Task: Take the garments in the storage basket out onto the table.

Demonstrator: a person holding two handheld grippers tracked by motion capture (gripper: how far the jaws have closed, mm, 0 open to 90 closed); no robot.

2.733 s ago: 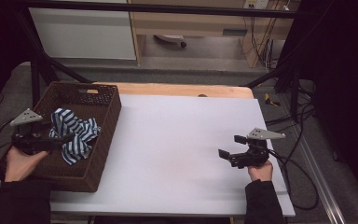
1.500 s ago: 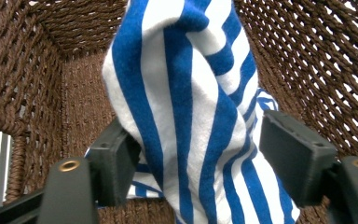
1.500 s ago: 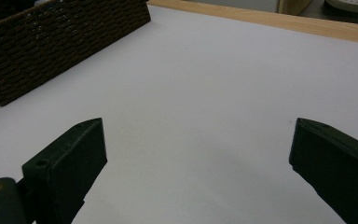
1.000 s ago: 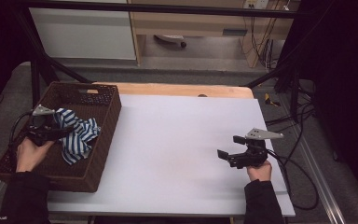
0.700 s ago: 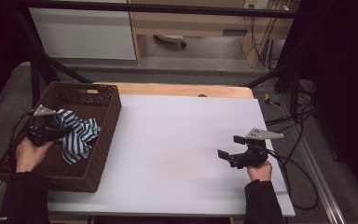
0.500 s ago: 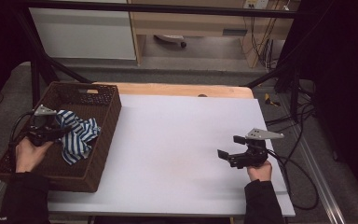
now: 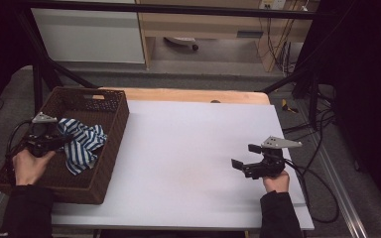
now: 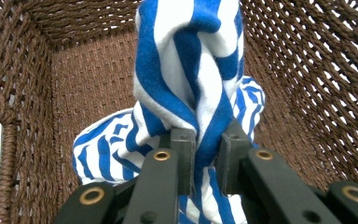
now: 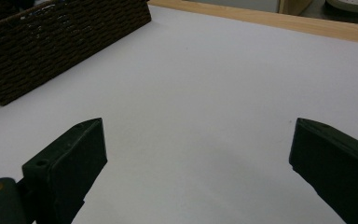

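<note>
Left jaws pinch a striped cloth inside the basket; right jaws wait wide apart.

The left gripper [image 8: 204, 161] has its jaws closed on a bunched fold of the blue-and-white striped cloth [image 8: 191, 84], which lies in the brown wicker basket [image 7: 111, 126] at the desk's [image 7: 188, 148] left edge. The cloth looks soft, light and limp, so it will likely drape and trail; a gathered fold suits best. The left hand [image 7: 29, 166] reaches in over the basket's near-left rim. The right gripper [image 7: 243, 156], spread and empty, hovers low near the desk's near-right corner, pointing left.
</note>
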